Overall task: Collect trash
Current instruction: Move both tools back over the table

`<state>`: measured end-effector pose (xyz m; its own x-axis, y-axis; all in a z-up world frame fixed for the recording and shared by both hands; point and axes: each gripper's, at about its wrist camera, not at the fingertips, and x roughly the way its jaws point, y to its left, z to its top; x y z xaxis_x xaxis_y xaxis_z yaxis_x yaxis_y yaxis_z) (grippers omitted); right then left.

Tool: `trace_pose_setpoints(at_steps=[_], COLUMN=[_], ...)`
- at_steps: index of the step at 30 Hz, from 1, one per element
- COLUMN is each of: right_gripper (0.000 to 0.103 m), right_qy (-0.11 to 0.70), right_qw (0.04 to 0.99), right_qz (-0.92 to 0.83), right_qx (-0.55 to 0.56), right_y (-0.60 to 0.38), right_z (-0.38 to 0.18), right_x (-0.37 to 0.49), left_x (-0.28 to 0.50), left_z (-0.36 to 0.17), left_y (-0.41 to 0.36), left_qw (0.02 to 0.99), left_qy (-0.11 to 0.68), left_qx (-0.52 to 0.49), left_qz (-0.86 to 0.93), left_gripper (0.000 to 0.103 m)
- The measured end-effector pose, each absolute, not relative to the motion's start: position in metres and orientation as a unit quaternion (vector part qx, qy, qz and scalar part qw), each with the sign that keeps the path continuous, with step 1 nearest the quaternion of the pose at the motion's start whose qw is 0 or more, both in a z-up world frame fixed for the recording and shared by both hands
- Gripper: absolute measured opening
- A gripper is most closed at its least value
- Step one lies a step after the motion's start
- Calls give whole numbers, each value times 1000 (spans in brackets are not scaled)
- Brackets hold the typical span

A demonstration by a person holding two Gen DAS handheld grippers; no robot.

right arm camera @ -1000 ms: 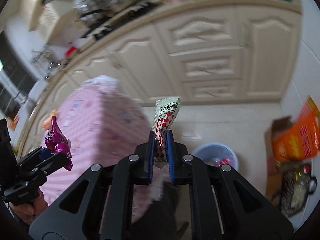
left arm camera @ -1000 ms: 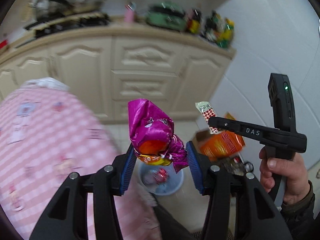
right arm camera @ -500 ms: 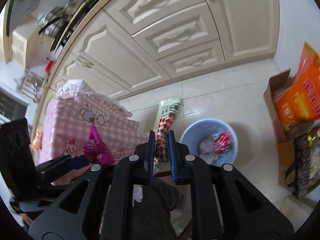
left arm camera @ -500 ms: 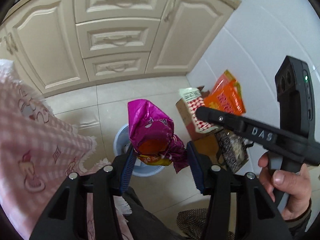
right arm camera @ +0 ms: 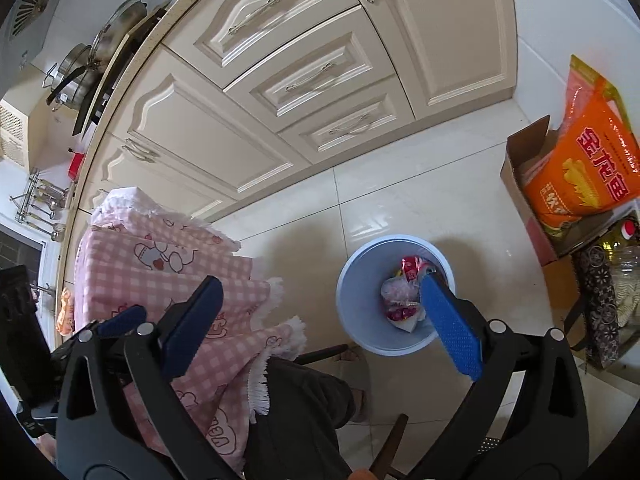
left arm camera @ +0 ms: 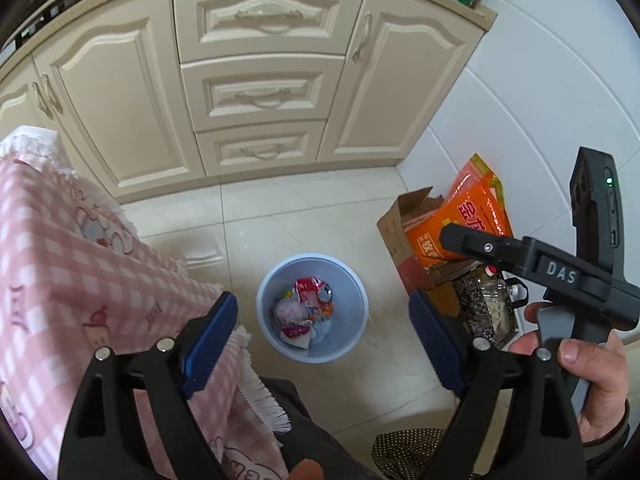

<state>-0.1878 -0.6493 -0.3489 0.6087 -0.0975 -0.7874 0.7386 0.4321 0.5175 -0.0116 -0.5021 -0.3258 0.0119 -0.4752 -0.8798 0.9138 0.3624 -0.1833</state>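
Observation:
A light blue trash bin (left arm camera: 356, 280) stands on the tiled floor and holds several wrappers (left arm camera: 308, 308); it also shows in the right wrist view (right arm camera: 352, 312) with wrappers (right arm camera: 400, 296) inside. My left gripper (left arm camera: 320, 340) is open and empty above the bin. My right gripper (right arm camera: 320, 320) is open and empty above the bin's left side; in the left wrist view it (left arm camera: 520, 252) is held at the right.
A table with a pink checked cloth (left arm camera: 72, 300) is at the left, also in the right wrist view (right arm camera: 160, 272). A cardboard box (left arm camera: 404, 248) with an orange bag (left arm camera: 460, 216) stands by the white wall. Cream cabinets (left arm camera: 260, 92) lie ahead.
Both grippers have opened. The magenta wrapper has left my left gripper and the red-checked packet has left my right gripper. Both views have tilted down over the bin.

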Motion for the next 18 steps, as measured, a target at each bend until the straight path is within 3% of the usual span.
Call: trace_pose_setpoints(at_steps=[18], right_gripper=[97], right_qy=[335], right_qw=[812], right_qz=[-256], right_qx=[403], right_y=[-616], right_z=[-279], right_x=[-157], left_x=[-10], left_z=[-244], left_y=[-440], left_qw=[725], left_qy=[406], left_qx=[171], left_qz=[-529], left_gripper=[86])
